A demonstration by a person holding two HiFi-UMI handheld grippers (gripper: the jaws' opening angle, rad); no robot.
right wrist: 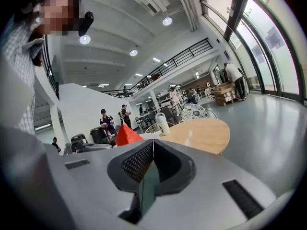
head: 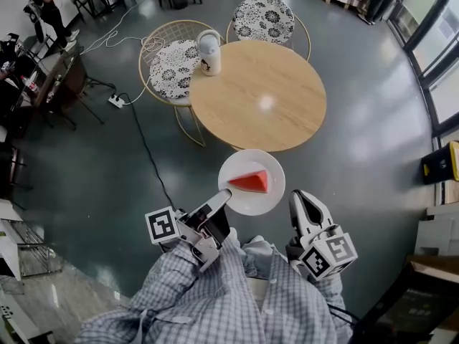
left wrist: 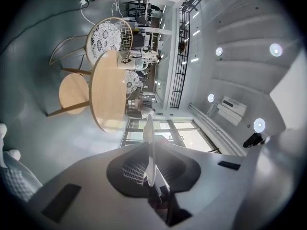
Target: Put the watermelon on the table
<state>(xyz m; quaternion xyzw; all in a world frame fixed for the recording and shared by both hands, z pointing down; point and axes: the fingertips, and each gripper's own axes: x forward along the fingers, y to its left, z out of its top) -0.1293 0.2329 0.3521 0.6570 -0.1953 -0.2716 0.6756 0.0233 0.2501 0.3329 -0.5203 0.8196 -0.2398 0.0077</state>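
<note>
A red watermelon wedge (head: 249, 181) lies on a white plate (head: 247, 203). The plate hangs in the air just in front of the near edge of the round wooden table (head: 258, 95). My left gripper (head: 224, 196) is shut on the plate's left rim; in the left gripper view the plate (left wrist: 149, 128) shows edge-on between the jaws. My right gripper (head: 301, 198) is to the right of the plate, shut and holding nothing. In the right gripper view the wedge (right wrist: 125, 135) peeks up to the left of the closed jaws.
A white jug (head: 209, 51) stands at the table's far left edge. Two patterned chairs (head: 172, 67) (head: 264, 16) sit behind the table. A black cable (head: 143, 142) and a power strip (head: 116, 100) lie on the grey floor at left. People stand far off.
</note>
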